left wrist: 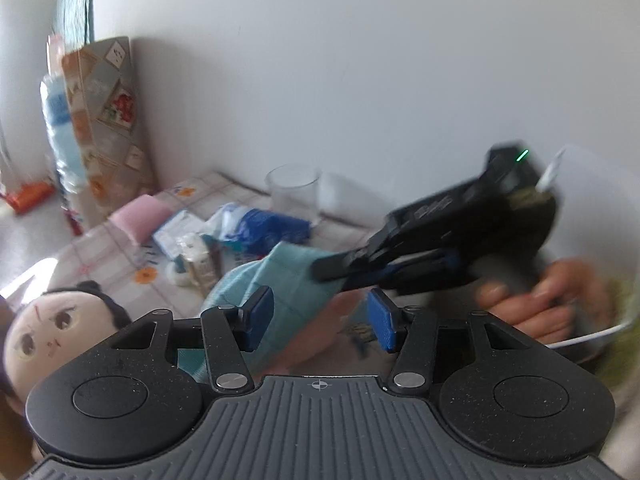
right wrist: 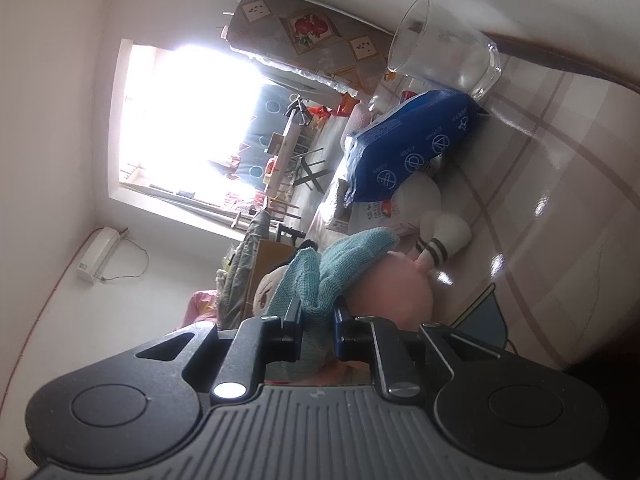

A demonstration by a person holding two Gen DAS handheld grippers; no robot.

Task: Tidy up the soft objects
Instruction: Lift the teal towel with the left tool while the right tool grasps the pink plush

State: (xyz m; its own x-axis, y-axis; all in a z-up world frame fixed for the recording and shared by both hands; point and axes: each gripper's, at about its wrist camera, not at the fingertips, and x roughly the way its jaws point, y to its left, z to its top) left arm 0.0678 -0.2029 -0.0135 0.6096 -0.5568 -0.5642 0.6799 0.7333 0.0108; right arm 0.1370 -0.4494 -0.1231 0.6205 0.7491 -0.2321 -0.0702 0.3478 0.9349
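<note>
- My right gripper (right wrist: pixel 316 322) is clamped on a fold of the teal cloth (right wrist: pixel 340 268), its jaws drawn in narrow with the fabric bunched between the pads.
- From my left wrist view, the same right gripper (left wrist: pixel 320 272) reaches in from the right, my hand (left wrist: pixel 532 300) on its grip, pinching the upper edge of the teal cloth (left wrist: pixel 276 280).
- My left gripper (left wrist: pixel 320 318) stands partly open and holds nothing; the cloth hangs just beyond its blue pads (left wrist: pixel 382 318), passing behind the left one without being pressed.
- The cloth drapes over a pink rounded soft object (right wrist: pixel 396 288), lifted at the pinched end.
- A plush doll (left wrist: pixel 52 328) with dark hair lies low at the left, beside my left gripper.
- On the checked tablecloth (left wrist: pixel 224 188) behind sit a blue packet (left wrist: pixel 276 228), a clear glass (left wrist: pixel 294 194) and a pink sponge (left wrist: pixel 140 216), apart from the cloth.
</note>
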